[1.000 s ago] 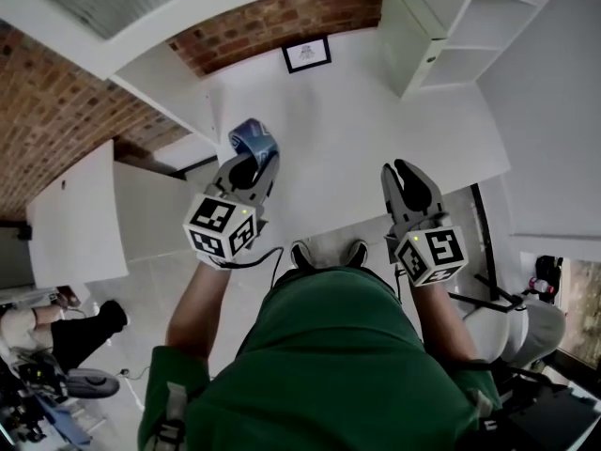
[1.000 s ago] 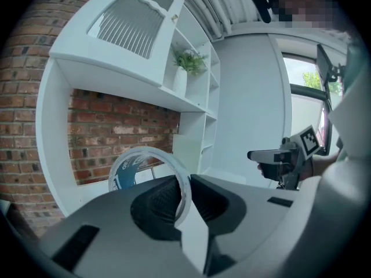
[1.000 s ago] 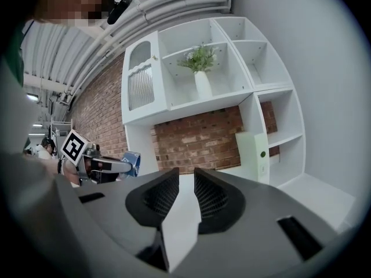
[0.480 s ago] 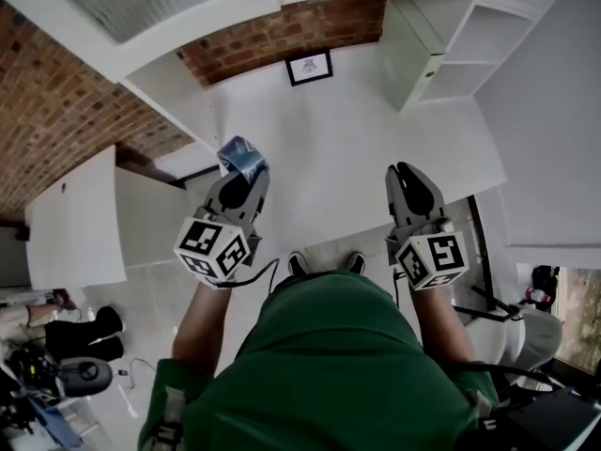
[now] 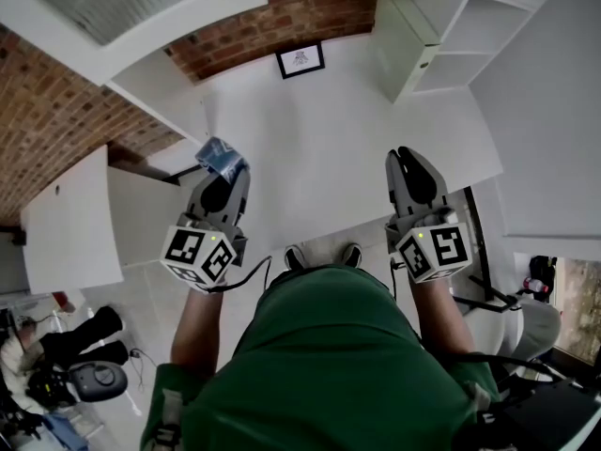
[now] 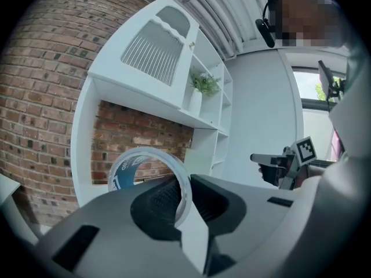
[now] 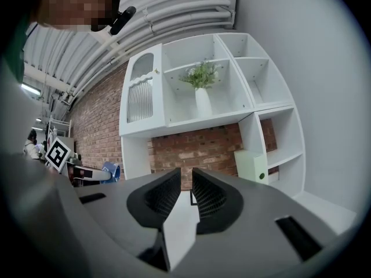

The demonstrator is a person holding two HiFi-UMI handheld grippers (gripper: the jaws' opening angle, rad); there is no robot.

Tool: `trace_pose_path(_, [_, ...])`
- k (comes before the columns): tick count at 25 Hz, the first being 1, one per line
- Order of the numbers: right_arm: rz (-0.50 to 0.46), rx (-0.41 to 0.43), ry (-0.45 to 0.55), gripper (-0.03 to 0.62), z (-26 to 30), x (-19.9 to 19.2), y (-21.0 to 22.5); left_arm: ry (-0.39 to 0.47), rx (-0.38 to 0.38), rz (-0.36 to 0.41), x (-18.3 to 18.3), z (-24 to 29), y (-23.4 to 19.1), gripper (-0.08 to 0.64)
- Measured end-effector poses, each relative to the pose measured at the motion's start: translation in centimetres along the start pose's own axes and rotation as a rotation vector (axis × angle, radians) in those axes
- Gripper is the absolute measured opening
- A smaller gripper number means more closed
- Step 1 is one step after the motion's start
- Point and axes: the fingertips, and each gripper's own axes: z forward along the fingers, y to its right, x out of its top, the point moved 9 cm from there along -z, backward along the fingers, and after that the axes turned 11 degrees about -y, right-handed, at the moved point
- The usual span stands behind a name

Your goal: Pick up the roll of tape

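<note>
Gripped by its wall in the left hand-held gripper (image 5: pixel 223 177), the roll of tape (image 5: pixel 220 154) is carried further left of the framed picture (image 5: pixel 300 60), pick-up judged done, while the jaws of the empty right hand-held gripper (image 5: pixel 406 161) have just been closing.

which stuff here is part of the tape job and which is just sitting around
Job in hand:
roll of tape
left gripper, shut on the tape's rim

Just lying about:
plant on a shelf
framed picture by the brick wall
pale box on a lower shelf
</note>
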Motion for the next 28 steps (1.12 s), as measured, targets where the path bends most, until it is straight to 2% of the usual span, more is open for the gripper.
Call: trace_pose_path(28, [-0.033, 0.017, -0.002, 0.075, 0.22, 0.23, 0.07, -0.013, 0.007, -0.026, -0.93, 0.6, 0.24, 0.066])
